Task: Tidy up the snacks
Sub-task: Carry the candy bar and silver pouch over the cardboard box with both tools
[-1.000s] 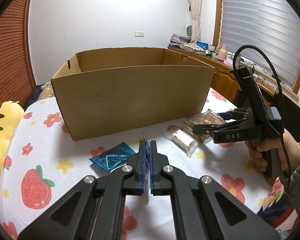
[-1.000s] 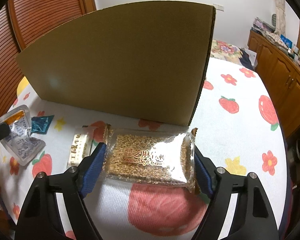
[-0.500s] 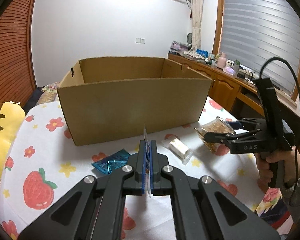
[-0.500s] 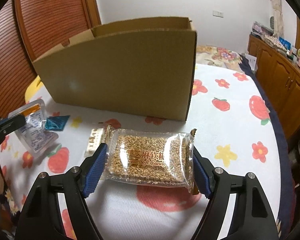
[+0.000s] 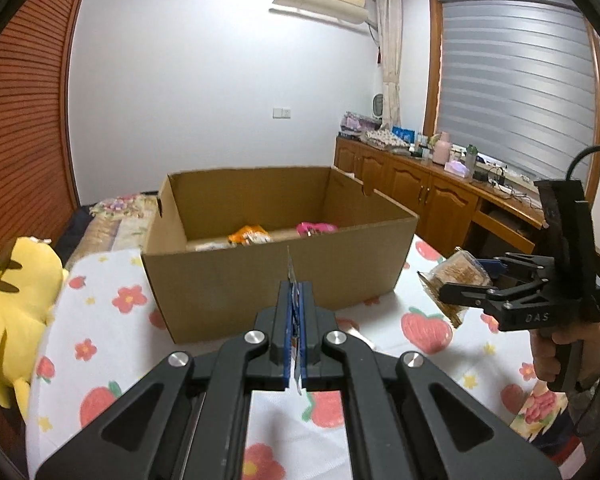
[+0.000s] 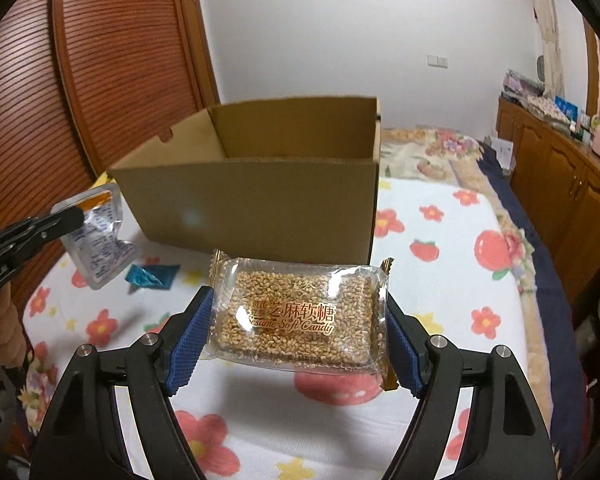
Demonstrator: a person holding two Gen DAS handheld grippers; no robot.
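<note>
The right gripper (image 6: pixel 296 334) has its jaws clamped on the two short ends of a clear pack of sesame candy (image 6: pixel 298 314), held flat and clear of the flowered cloth (image 6: pixel 452 248) below (its gold lettering faces up). The left gripper (image 5: pixel 295 334) has its jaws pressed together on the edge of a thin silvery pouch (image 6: pixel 96 236), which hangs sideways in the air in the right wrist view; from the left wrist only the pouch's thin edge shows between the blue pads (image 5: pixel 287 340).

Both packs are in front of the open cardboard box (image 5: pixel 276 276), neither over it. The box stands on the cloth; inside it lie an orange packet (image 5: pixel 249 235) and a pink one (image 5: pixel 316 228) against the far wall. A blue wrapper (image 6: pixel 152 276) lies on the cloth near the box's front wall. A yellow plush toy (image 5: pixel 16 308) sits at the cloth's left edge. A hand (image 5: pixel 568 350) grips the right gripper's handle.
</note>
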